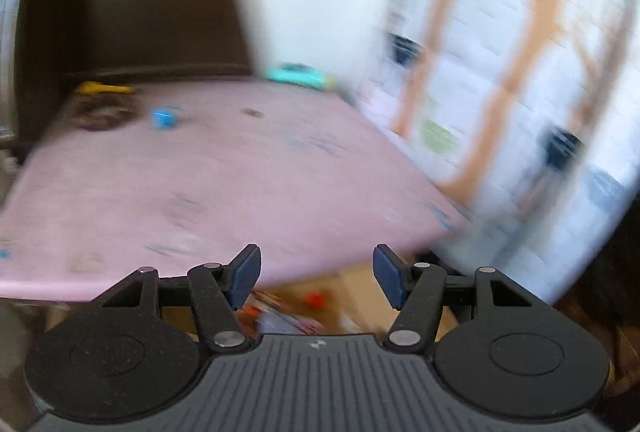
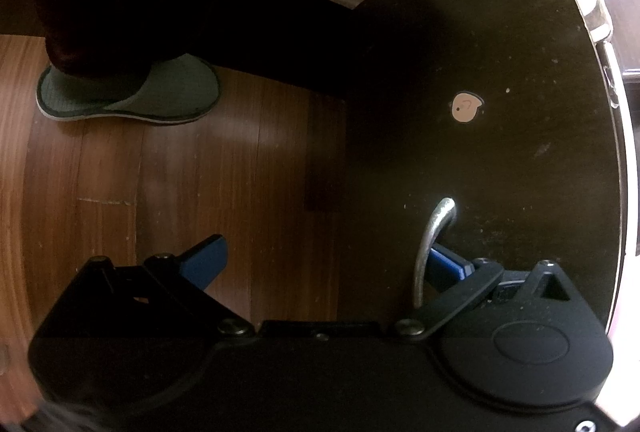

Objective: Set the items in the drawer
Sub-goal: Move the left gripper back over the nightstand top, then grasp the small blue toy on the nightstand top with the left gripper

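The right gripper (image 2: 324, 260) has its jaws apart, 1 blue finger (image 2: 446, 266) hooked behind the metal handle (image 2: 430, 244) at 3 o'clock, likely to work the dark drawer front (image 2: 500, 72). The left gripper (image 1: 316, 274), also spread and empty, hovers over the open drawer (image 1: 352, 296); a blue toy (image 1: 163, 118) waits at 11 o'clock on the pink table (image 1: 240, 184).

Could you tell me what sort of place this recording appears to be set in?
Probably a lived-in home room: a pink-covered table scattered with small toys, tree-patterned wallpaper, and a grey house slipper on the wood-plank floor beside a dark drawer front with a metal handle.
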Tool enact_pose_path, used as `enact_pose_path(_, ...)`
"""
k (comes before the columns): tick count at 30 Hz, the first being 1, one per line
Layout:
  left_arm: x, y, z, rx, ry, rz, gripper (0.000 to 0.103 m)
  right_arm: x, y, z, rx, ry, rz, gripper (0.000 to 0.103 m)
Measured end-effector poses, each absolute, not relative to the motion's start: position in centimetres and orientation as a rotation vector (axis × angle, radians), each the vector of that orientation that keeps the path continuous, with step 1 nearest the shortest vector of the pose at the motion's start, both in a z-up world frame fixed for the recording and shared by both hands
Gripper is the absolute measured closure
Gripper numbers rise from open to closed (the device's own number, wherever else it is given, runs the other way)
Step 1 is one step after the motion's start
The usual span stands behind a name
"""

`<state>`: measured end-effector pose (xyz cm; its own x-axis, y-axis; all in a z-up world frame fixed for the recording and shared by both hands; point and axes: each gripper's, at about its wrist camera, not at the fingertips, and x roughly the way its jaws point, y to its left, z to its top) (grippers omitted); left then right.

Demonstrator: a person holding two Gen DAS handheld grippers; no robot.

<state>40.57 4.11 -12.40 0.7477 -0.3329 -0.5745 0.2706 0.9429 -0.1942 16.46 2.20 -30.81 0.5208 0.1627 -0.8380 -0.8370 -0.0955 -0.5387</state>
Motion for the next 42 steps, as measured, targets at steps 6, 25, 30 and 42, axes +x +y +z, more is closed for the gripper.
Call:
enact_pose_path(6,43.9,5.7,-12.5,-0.035,0.567,-0.221,0.042,16.4,2.0,-30.5,-1.428,0.621,0.943,0.0)
enact_pose_path(25,59.7,8.0,-14.0,0.179,0.619,-0.169,0.051,15.9,1.3,-30.9,-1.425,0.601,0.956,0.0)
enact_pose_path(30,62.1,8.2,-14.5,0.211,0.658,-0.198,0.052,15.8,1.0,-30.9,-1.426,0.587,0.965,0.0)
enact_pose_path(42,64.3,8.8,-15.5,0.183,0.717,-0.201,0.076,15.6,0.5,-30.9,-1.424,0.564,0.98,0.0)
